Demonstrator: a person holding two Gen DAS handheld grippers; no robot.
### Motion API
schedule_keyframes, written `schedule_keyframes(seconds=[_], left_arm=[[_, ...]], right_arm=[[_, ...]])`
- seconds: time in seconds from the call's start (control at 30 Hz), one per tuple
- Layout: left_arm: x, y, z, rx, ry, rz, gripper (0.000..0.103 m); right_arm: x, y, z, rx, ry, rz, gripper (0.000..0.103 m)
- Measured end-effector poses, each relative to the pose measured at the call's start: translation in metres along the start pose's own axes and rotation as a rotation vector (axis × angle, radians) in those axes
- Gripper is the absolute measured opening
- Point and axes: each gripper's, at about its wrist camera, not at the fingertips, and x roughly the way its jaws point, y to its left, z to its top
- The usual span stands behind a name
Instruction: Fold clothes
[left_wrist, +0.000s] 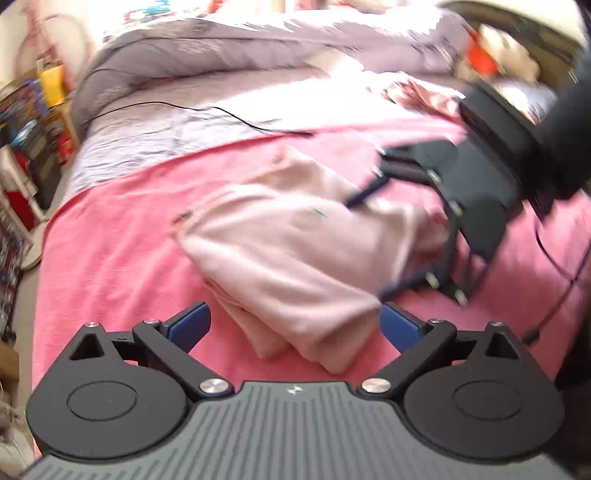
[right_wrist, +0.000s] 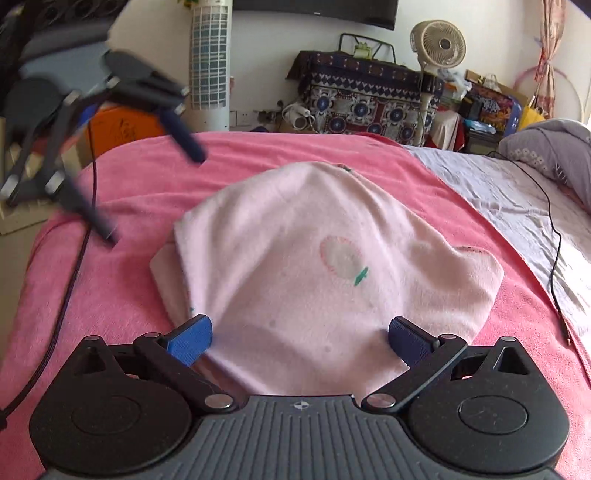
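Broadly, the bed (right_wrist: 122, 177) is covered by a pink blanket (right_wrist: 110, 295); the pale pink garment (right_wrist: 314, 266) lies folded at its centre. Left gripper (left_wrist: 295, 325) and right gripper (right_wrist: 299, 338) are both spread wide, holding nothing. A clean next fold is judged to need both near corners pinched together. No containers are made out; clutter at 1 o'clock is indistinct.

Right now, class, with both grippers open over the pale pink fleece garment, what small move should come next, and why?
Probably close the right gripper on the pale pink fleece garment's near edge: its jaws stand open around that edge, gripping nothing, and the garment lies only partly folded on the pink blanket.
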Motion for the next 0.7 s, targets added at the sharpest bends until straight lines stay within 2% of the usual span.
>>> schedule_keyframes(seconds=[0.03,0.07,0.13,0.2,0.27,0.37,0.4,0.5,0.53,0.63,0.7], left_arm=[[0.002,0.011,0.010,-0.058,-0.027,-0.005,0.099],[0.006,0.017,0.019,-0.071,-0.037,-0.012,0.099],[0.022,0.014,0.037,-0.020,-0.054,-0.024,0.099],[0.038,0.004,0.041,0.034,-0.057,-0.040,0.099],[0.054,-0.006,0.036,0.062,-0.009,-0.056,0.099],[0.073,-0.020,0.019,0.130,0.064,-0.022,0.100],[0.078,-0.025,0.013,0.162,0.079,-0.002,0.102],[0.083,-0.042,0.011,0.232,0.117,0.062,0.103],[0.085,-0.044,0.013,0.229,0.129,0.066,0.103],[0.087,-0.044,0.022,0.188,0.167,0.068,0.103],[0.089,-0.045,0.029,0.160,0.209,0.081,0.103]], right_arm=[[0.000,0.006,-0.001,-0.034,0.009,-0.012,0.103],[0.000,0.013,-0.001,-0.068,0.019,-0.025,0.103],[-0.007,0.007,0.004,-0.008,-0.001,0.010,0.103],[-0.017,-0.006,0.007,0.060,-0.048,0.038,0.103],[-0.025,-0.014,0.008,0.073,-0.078,0.029,0.103],[-0.010,-0.013,-0.015,-0.020,0.076,0.078,0.103],[-0.016,-0.010,-0.026,-0.084,0.033,0.063,0.103],[-0.032,-0.007,-0.022,-0.105,0.053,0.075,0.103],[-0.038,-0.008,-0.023,-0.084,0.030,0.082,0.103],[-0.032,-0.008,-0.033,-0.051,0.083,0.096,0.103],[-0.034,-0.007,-0.032,-0.042,0.082,0.089,0.103]])
